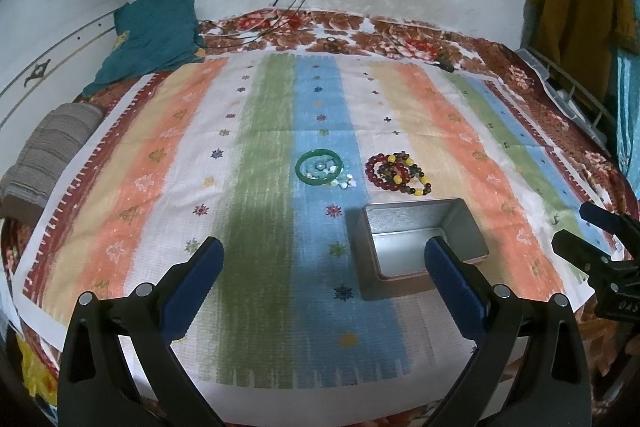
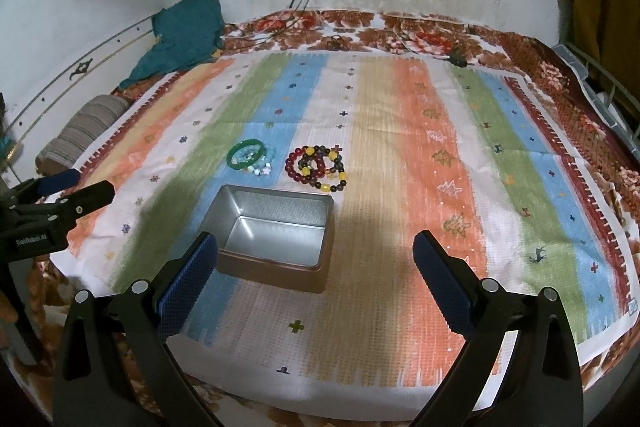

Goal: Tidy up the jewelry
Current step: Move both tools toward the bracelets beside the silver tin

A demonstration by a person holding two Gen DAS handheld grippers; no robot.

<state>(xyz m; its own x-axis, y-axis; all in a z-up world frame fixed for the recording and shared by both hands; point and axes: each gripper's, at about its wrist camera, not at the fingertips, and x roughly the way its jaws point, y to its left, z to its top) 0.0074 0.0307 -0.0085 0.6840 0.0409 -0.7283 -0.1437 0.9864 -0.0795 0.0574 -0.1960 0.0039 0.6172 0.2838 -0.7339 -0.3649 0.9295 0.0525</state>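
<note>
With both grippers' fingers spread wide and holding nothing, we saw the bracelets (image 2: pixel 316 169) lying mid-cloth (image 2: pixel 400 147) just beyond the tin's (image 2: pixel 276 235) far rim, more squarely ahead of our right gripper (image 2: pixel 316 267) than our left gripper (image 1: pixel 324 267).

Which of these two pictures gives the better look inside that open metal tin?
The right wrist view. There the tin lies mostly clear of the right gripper, so its bare floor and inner walls show. In the left wrist view one blue finger of the left gripper hides a corner of the tin.
</note>
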